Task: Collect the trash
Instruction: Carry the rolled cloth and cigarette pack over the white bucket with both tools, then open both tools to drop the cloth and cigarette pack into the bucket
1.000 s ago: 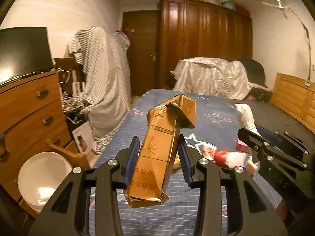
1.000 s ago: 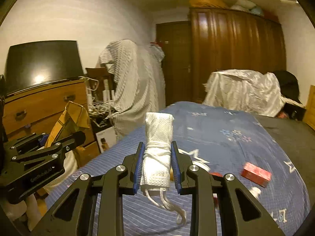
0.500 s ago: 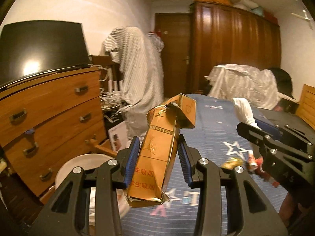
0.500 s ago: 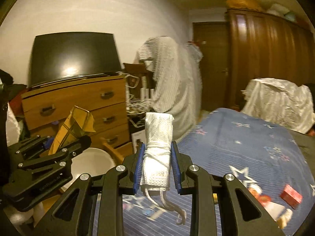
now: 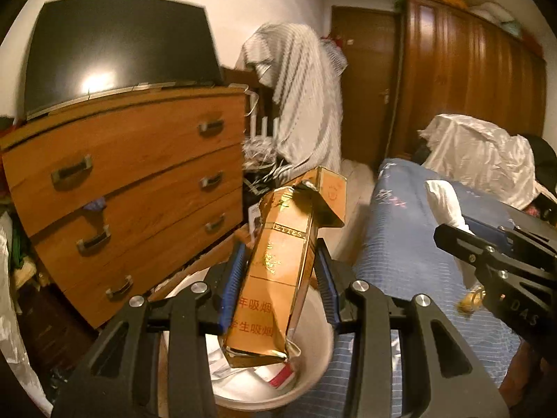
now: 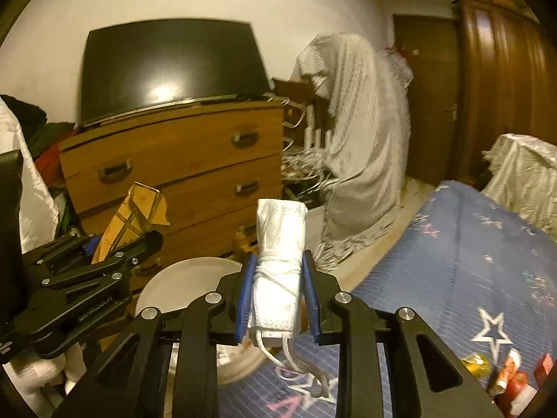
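Observation:
My left gripper [image 5: 278, 271] is shut on a crumpled gold cigarette carton [image 5: 278, 271] and holds it upright right above a white bin [image 5: 313, 369] with paper scraps inside. My right gripper [image 6: 278, 289] is shut on a rolled white face mask [image 6: 280, 261], its strings hanging down, above the bed's edge just right of the white bin [image 6: 184, 282]. The carton also shows at the left of the right wrist view [image 6: 128, 216]. The mask shows at the right of the left wrist view [image 5: 445, 202].
A wooden chest of drawers [image 5: 139, 188] with a TV [image 5: 118, 45] stands left of the bin. The blue starred bed [image 6: 470, 261] lies right, with small wrappers [image 6: 504, 376] on it. A striped cloth-covered stand [image 5: 306, 94] and wardrobe [image 5: 470, 87] are behind.
Both grippers have swung left from the bed toward the drawers. The white bin has come under the carton and nearer the mask. Both grips are unchanged.

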Motion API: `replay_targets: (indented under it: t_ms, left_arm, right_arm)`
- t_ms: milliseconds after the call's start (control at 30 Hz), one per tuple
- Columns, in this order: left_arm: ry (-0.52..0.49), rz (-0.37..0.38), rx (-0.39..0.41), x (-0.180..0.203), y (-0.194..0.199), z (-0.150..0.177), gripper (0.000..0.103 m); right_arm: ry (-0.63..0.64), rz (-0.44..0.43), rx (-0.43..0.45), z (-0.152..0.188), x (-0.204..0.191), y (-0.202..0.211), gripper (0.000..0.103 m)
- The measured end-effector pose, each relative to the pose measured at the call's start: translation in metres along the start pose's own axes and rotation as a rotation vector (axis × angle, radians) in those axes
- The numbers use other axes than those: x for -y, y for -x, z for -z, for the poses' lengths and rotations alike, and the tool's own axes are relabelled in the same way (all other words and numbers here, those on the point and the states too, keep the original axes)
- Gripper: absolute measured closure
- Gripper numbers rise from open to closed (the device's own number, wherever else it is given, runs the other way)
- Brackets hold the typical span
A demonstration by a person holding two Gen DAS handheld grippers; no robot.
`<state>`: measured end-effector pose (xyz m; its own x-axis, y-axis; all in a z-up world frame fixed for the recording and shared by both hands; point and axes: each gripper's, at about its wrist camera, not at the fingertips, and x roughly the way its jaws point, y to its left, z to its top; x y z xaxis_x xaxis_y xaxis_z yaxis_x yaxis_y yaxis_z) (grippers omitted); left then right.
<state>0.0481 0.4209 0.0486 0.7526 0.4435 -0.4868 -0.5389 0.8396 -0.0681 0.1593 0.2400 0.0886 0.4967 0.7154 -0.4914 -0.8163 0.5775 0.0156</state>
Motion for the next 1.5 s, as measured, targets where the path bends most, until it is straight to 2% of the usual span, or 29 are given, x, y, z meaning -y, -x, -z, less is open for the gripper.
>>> replay_targets:
  t_ms: [133,300,533,633,867,1200,1300,1333,1367,1400,1500]
  left_arm:
    - [0.026,-0.013,-0.069,-0.026,-0.023,0.003,0.065]
    - [0.048,-0.014,-0.170,-0.049,-0.058,0.012,0.065]
    - [0.062,-0.023,-0.258,-0.071,-0.094,0.028,0.065]
    - [0.062,-0.029,-0.289,-0.078,-0.105,0.035,0.065]
    - [0.089,-0.054,-0.333,-0.098,-0.122,0.051,0.065]
    - [0.077,-0.054,-0.345,-0.095,-0.127,0.052,0.065]
    - [0.075,-0.054,-0.355,-0.098,-0.130,0.053,0.061]
    - [0.075,-0.059,-0.365,-0.100,-0.131,0.054,0.057]
    - [0.081,-0.067,-0.367,-0.102,-0.132,0.054,0.047]
    - [0.087,-0.073,-0.365,-0.104,-0.132,0.054,0.041]
    - [0.105,-0.086,-0.364,-0.110,-0.131,0.055,0.040]
  right_arm:
    - [0.015,-0.053,-0.072,-0.009,-0.022,-0.042,0.075]
    - [0.008,-0.137,-0.207,-0.011,-0.038,-0.100,0.075]
    - [0.012,-0.190,-0.378,0.009,-0.050,-0.168,0.075]
    - [0.008,-0.204,-0.423,0.021,-0.049,-0.183,0.075]
    - [-0.007,-0.206,-0.442,0.037,-0.038,-0.194,0.075]
    - [-0.008,-0.225,-0.449,0.044,-0.037,-0.196,0.075]
    - [-0.006,-0.236,-0.456,0.044,-0.038,-0.196,0.074]
    - [-0.005,-0.240,-0.459,0.044,-0.038,-0.197,0.070]
    - [-0.007,-0.244,-0.459,0.044,-0.038,-0.197,0.064]
    - [-0.014,-0.243,-0.453,0.044,-0.037,-0.196,0.062]
    - [-0.028,-0.244,-0.445,0.045,-0.033,-0.193,0.062]
